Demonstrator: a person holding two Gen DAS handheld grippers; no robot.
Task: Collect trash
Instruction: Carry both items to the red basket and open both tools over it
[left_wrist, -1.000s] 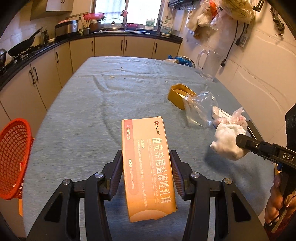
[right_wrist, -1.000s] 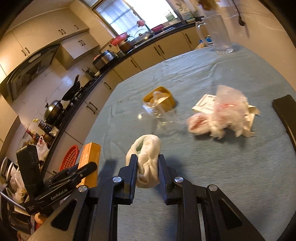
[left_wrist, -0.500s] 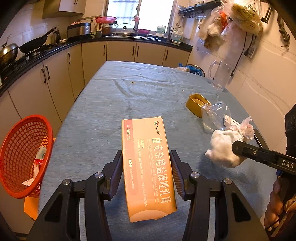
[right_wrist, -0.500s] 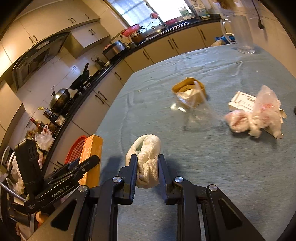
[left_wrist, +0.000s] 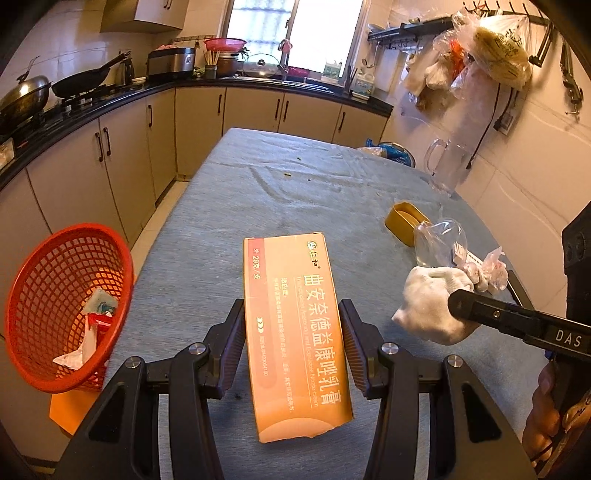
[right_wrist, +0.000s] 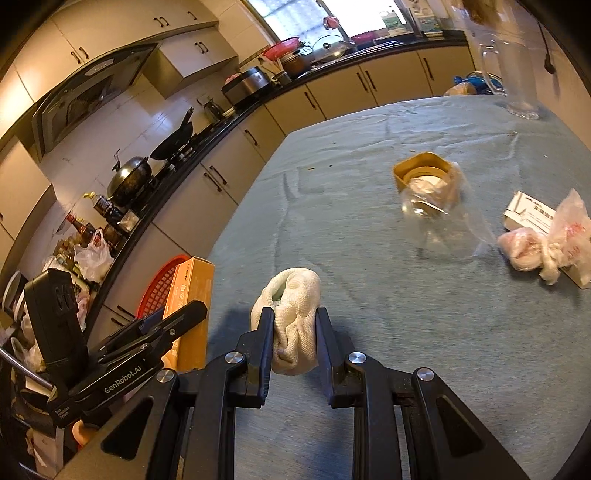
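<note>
My left gripper is shut on an orange medicine box and holds it above the blue-covered table. My right gripper is shut on a crumpled white cloth wad, which also shows in the left wrist view. A red mesh basket with some paper trash inside stands off the table's left edge. In the right wrist view the left gripper with the box is at the left, in front of the basket.
On the table lie a clear plastic jar with a yellow lid, a pink-white plastic bag on a white box, and a glass jug at the far right. Kitchen cabinets run along the left.
Both grippers have moved back and to the left with their loads. The red basket has come further into the left wrist view.
</note>
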